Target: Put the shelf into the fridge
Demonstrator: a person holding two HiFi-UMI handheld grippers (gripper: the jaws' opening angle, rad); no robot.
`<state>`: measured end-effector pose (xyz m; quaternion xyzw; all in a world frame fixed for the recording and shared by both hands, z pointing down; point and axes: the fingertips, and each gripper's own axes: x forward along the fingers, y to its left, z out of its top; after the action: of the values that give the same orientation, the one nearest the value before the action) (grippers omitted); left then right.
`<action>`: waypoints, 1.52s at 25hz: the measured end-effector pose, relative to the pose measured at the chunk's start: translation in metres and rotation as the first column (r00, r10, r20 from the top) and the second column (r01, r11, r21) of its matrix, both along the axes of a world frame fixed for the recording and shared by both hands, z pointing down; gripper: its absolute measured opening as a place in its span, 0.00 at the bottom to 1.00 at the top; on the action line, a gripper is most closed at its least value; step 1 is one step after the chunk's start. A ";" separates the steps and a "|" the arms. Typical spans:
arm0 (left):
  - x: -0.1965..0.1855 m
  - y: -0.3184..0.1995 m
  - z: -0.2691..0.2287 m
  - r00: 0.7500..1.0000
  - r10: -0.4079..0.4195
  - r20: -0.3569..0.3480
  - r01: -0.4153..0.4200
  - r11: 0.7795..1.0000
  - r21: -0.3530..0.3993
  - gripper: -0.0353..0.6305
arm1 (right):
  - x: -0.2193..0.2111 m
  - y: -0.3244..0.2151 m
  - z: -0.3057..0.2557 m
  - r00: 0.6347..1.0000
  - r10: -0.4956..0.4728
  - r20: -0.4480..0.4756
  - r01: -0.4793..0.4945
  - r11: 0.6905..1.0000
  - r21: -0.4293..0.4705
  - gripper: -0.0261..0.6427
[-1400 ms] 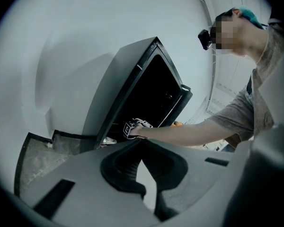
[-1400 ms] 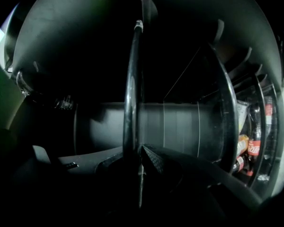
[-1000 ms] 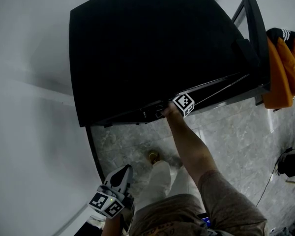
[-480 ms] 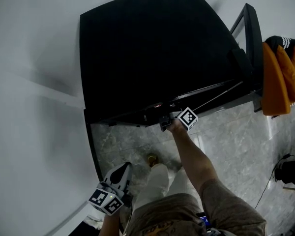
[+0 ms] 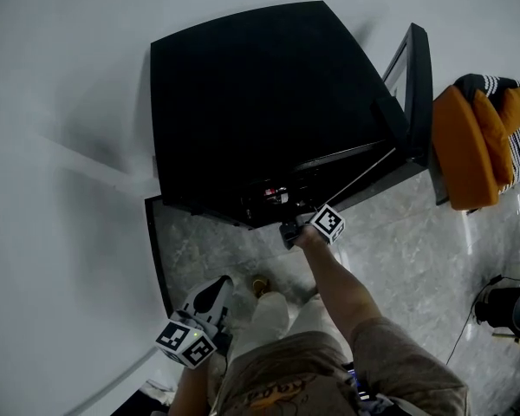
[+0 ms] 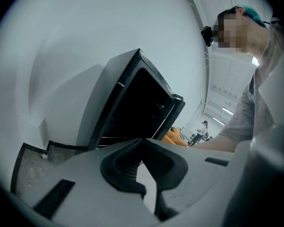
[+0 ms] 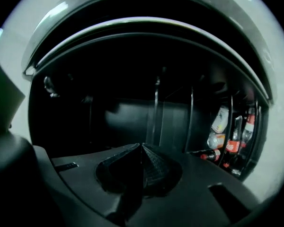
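Observation:
The black fridge (image 5: 260, 102) stands against the white wall with its door (image 5: 410, 94) swung open at the right. My right gripper (image 5: 288, 230) hovers just in front of the opening, jaws shut with nothing visible between them. In the right gripper view the right gripper (image 7: 142, 146) points into the dark interior. A pale-edged flat panel (image 7: 146, 26), probably the shelf, spans the top of the opening, and thin upright wires (image 7: 156, 112) stand behind. My left gripper (image 5: 215, 295) hangs low by my leg, shut and empty; the left gripper (image 6: 141, 142) faces the fridge (image 6: 132, 108) from the side.
Several cola bottles (image 7: 234, 136) lie at the right inside the fridge. An orange and striped cloth (image 5: 481, 137) hangs beyond the door. A dark object (image 5: 507, 306) sits on the marble floor (image 5: 416, 232) at the right. A black baseboard (image 5: 156, 250) runs along the wall.
My right gripper has drawn back a little from the fridge's front edge, and the interior shows more. The left gripper has stayed low by my leg.

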<state>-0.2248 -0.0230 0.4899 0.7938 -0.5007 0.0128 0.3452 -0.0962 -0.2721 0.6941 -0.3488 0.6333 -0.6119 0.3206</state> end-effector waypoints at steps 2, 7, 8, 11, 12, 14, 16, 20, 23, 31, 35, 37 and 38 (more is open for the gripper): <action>0.003 0.000 -0.006 1.000 0.002 -0.007 -0.002 1.000 0.008 0.06 | 0.001 0.009 -0.012 1.000 -0.029 -0.012 0.029 1.000 0.004 0.08; 0.018 -0.004 -0.027 1.000 0.019 -0.024 -0.018 0.999 0.027 0.06 | 0.007 0.043 -0.060 0.985 -0.140 -0.097 0.145 0.988 0.046 0.08; 0.022 -0.005 -0.032 0.999 0.024 -0.027 -0.023 0.999 0.032 0.06 | 0.008 0.052 -0.072 0.978 -0.173 -0.114 0.180 0.982 0.057 0.08; 0.036 -0.008 -0.045 0.999 0.041 -0.035 -0.040 0.998 0.049 0.06 | 0.010 0.079 -0.108 0.957 -0.255 -0.136 0.269 0.957 0.103 0.08; 0.041 -0.009 -0.050 0.998 0.049 -0.040 -0.047 0.997 0.055 0.06 | 0.013 0.087 -0.118 0.951 -0.276 -0.140 0.292 0.950 0.110 0.07; 0.052 -0.012 -0.061 0.996 0.068 -0.053 -0.064 0.995 0.074 0.06 | 0.019 0.102 -0.139 0.943 -0.303 -0.138 0.320 0.939 0.129 0.07; 0.060 -0.013 -0.072 0.994 0.082 -0.066 -0.076 0.993 0.091 0.06 | 0.028 0.112 -0.163 0.942 -0.310 -0.128 0.328 0.931 0.158 0.07; 0.071 -0.013 -0.094 0.992 0.099 -0.079 -0.089 0.989 0.121 0.06 | 0.045 0.129 -0.208 0.943 -0.306 -0.128 0.328 0.918 0.223 0.07; 0.079 -0.013 -0.106 0.990 0.121 -0.079 -0.109 0.984 0.145 0.06 | 0.057 0.138 -0.239 0.947 -0.296 -0.125 0.320 0.906 0.278 0.07; 0.109 -0.006 -0.127 0.977 0.208 -0.052 -0.194 0.962 0.192 0.06 | 0.069 0.190 -0.303 0.877 -0.316 -0.362 0.459 0.774 0.437 0.07; 0.122 -0.005 -0.129 0.968 0.250 -0.032 -0.239 0.951 0.196 0.06 | 0.062 0.217 -0.326 0.796 -0.313 -0.518 0.579 0.644 0.501 0.07; 0.128 -0.008 -0.132 0.963 0.266 -0.028 -0.256 0.946 0.200 0.06 | 0.057 0.229 -0.338 0.743 -0.307 -0.595 0.647 0.558 0.520 0.07; 0.131 -0.010 -0.134 0.961 0.275 -0.025 -0.265 0.942 0.206 0.06 | 0.056 0.233 -0.344 0.722 -0.303 -0.622 0.672 0.521 0.526 0.07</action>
<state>-0.0941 -0.0325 0.3557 0.8857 -0.3765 -0.0117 0.2715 -0.0406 -0.0393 0.3505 -0.1258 0.9495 -0.2759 0.0810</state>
